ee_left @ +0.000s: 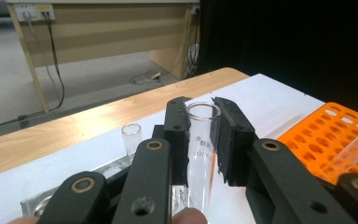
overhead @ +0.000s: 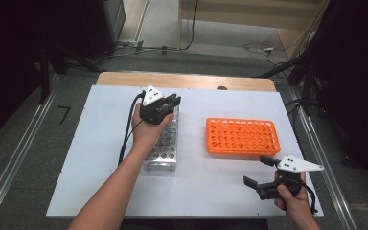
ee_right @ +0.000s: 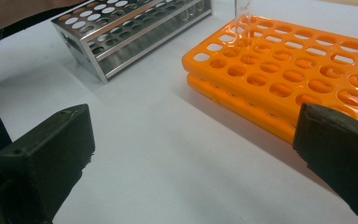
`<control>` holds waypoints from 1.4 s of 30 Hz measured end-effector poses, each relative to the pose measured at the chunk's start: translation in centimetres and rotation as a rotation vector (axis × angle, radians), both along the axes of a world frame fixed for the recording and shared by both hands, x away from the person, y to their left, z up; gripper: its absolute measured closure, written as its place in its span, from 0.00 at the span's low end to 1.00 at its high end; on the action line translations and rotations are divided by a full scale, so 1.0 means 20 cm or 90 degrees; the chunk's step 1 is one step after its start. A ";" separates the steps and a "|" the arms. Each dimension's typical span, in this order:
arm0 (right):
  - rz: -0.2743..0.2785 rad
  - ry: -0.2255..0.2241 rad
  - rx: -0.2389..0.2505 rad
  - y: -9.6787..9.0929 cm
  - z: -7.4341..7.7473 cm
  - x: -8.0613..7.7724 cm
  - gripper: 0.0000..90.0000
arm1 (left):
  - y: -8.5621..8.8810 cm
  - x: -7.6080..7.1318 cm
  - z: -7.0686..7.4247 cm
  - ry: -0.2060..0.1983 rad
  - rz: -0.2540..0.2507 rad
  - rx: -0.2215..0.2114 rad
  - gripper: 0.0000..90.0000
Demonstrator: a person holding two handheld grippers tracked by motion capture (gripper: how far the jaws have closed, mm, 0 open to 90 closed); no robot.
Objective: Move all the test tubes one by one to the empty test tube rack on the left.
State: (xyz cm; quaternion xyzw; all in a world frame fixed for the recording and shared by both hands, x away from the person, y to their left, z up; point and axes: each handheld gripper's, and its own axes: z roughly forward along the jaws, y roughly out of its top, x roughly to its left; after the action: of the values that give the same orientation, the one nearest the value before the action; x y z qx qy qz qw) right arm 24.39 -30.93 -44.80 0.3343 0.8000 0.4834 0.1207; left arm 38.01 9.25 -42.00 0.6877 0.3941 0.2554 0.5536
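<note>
A glass tube (ee_left: 201, 154) was pinched between the left gripper (ee_left: 200, 135) pads, above the metal rack (overhead: 165, 143). The right gripper (overhead: 260, 169), jaws spread and empty, was held near the orange rack (overhead: 242, 136). A tilted lift could have jammed or cracked the tube.

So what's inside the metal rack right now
At the metal rack's far end, one empty glass test tube stands upright in a hole. The left hand-held gripper is shut on a second tube above it. The hand covers other holes in the high view.
</note>
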 end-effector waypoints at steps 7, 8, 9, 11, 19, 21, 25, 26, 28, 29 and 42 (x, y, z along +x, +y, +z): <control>0.002 0.000 -0.003 0.00 0.00 0.00 0.00 | -0.01 -0.01 -0.01 0.017 0.002 0.022 0.85; 0.003 0.001 -0.004 0.00 0.00 0.00 0.00 | -0.01 -0.01 -0.01 0.018 0.001 0.027 0.85; 0.002 0.002 -0.003 0.01 0.00 0.00 0.00 | -0.01 -0.02 -0.01 0.018 0.001 0.034 0.84; 0.001 0.002 -0.004 0.01 0.00 0.00 0.00 | -0.02 -0.02 -0.01 0.018 0.006 0.045 0.85; 0.002 0.001 -0.004 0.00 0.00 0.00 0.00 | -0.03 -0.03 -0.03 0.038 0.010 0.065 0.84; 0.002 0.001 -0.005 0.01 0.00 0.00 0.00 | -0.03 -0.03 -0.04 0.044 0.010 0.064 0.84; 0.002 0.002 -0.007 0.01 -0.01 0.00 0.00 | -0.03 -0.03 -0.05 0.049 0.007 0.075 0.84; 0.002 0.002 -0.007 0.01 -0.01 0.00 0.00 | -0.03 -0.03 -0.05 0.051 0.007 0.080 0.84; 0.001 0.003 -0.007 0.01 -0.01 0.00 0.00 | -0.03 -0.03 -0.05 0.054 0.007 0.090 0.84; 0.001 0.004 -0.007 0.01 -0.01 0.00 0.00 | -0.03 -0.03 -0.06 0.056 0.006 0.093 0.84; 0.001 0.005 -0.009 0.01 -0.01 0.00 0.00 | -0.02 -0.03 -0.06 0.080 -0.009 0.090 0.81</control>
State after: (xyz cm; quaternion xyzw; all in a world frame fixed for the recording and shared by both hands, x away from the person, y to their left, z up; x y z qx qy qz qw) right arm 24.36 -30.72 -44.99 0.3342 0.8042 0.4767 0.1197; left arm 37.41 8.78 -43.28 0.7428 0.4039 0.2350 0.4795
